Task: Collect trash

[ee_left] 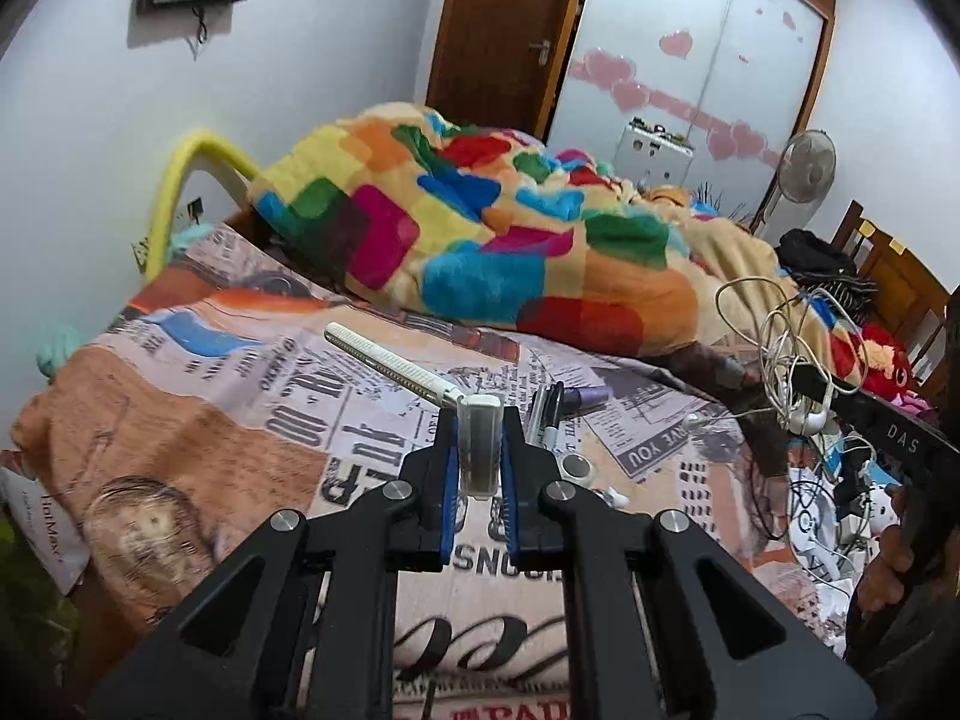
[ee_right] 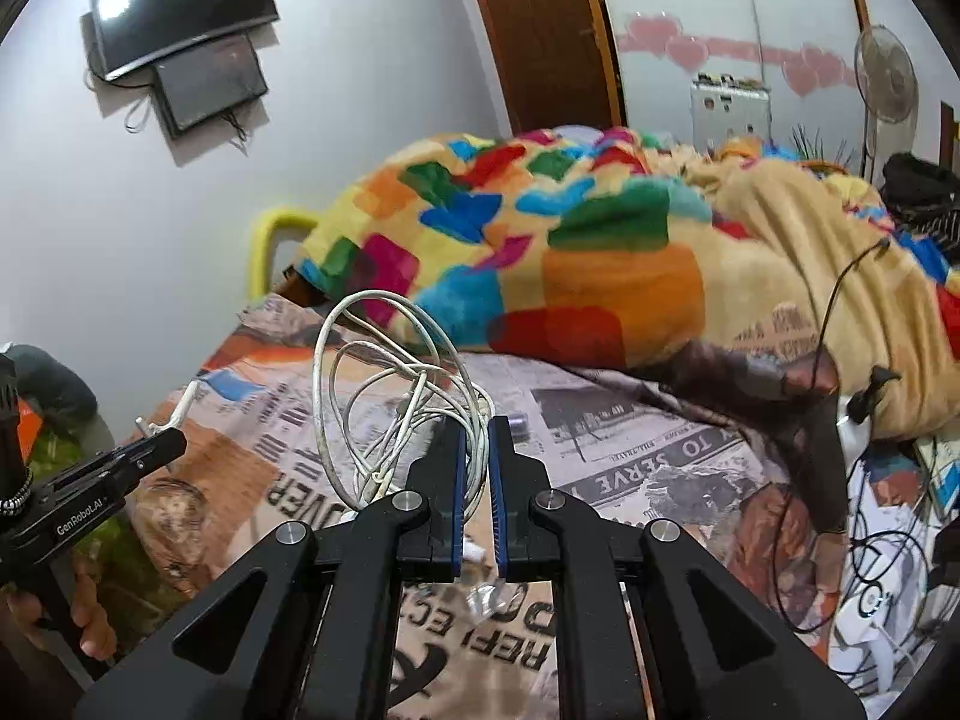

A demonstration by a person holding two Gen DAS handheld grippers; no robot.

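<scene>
Newsprint-patterned bed sheet (ee_left: 198, 420) fills mid-frame. My left gripper (ee_left: 479, 444) clamps a white razor (ee_left: 420, 378), handle pointing upper left. My right gripper (ee_right: 477, 468) pinches tangled white cables (ee_right: 384, 396). Pens (ee_left: 549, 411) and a colourful blanket (ee_left: 480, 222) lie beyond.

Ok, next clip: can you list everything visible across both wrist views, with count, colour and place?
razor: one, white, clamped head-first in the left gripper
cable bundle: one, white, looped, pinched by the right gripper
pens: a few, dark, on the bedsheet
tape roll: one, pale, beside the pens
bedsheet: one, newspaper print
blanket: one, multicoloured, heaped further back
screens: two, black, on the wall
fan: one, white, by the wardrobe
left hand-held gripper: black, blue pads
right hand-held gripper: black, blue pads
</scene>
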